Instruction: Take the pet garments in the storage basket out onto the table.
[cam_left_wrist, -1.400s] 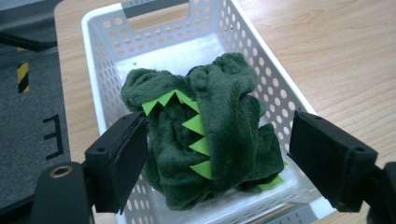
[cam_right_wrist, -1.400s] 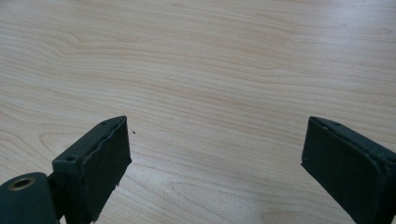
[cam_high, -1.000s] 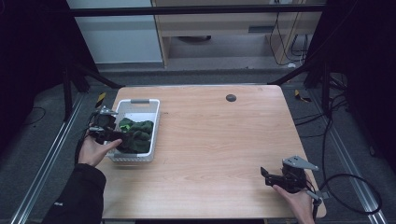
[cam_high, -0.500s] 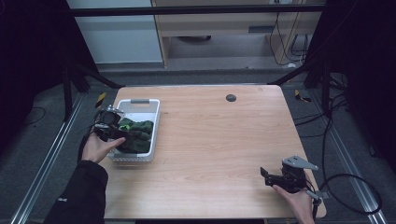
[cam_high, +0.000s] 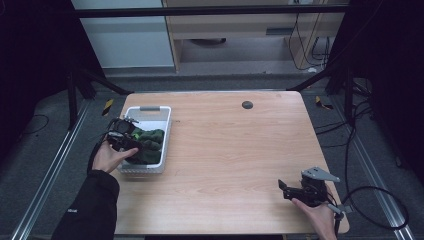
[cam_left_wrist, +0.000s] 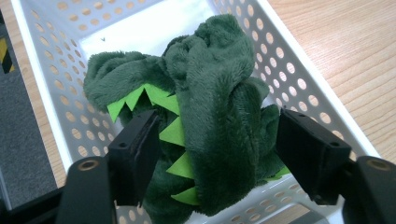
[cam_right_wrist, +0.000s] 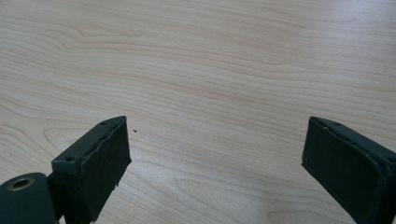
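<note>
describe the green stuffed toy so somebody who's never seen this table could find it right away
On the wooden table, look to its left edge for the white perforated basket. Inside lies the plush toy, the left tongs open around it: dark green fur with lime felt spikes.

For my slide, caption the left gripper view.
Open left gripper straddling a green plush toy inside a white perforated basket.

Your basket (cam_high: 161, 131) stands on the table (cam_high: 235, 150) at its left edge, about midway between the far and the near corners. The plush toy (cam_high: 148, 144) lies inside the basket, in its near half. Your left gripper (cam_high: 121, 140) is over the basket's left wall, its jaws on either side of the toy. A small round disc (cam_high: 247, 105) sits near the far edge, right of the middle. Your right gripper (cam_high: 287, 191) is by the near right corner, over bare table.
</note>
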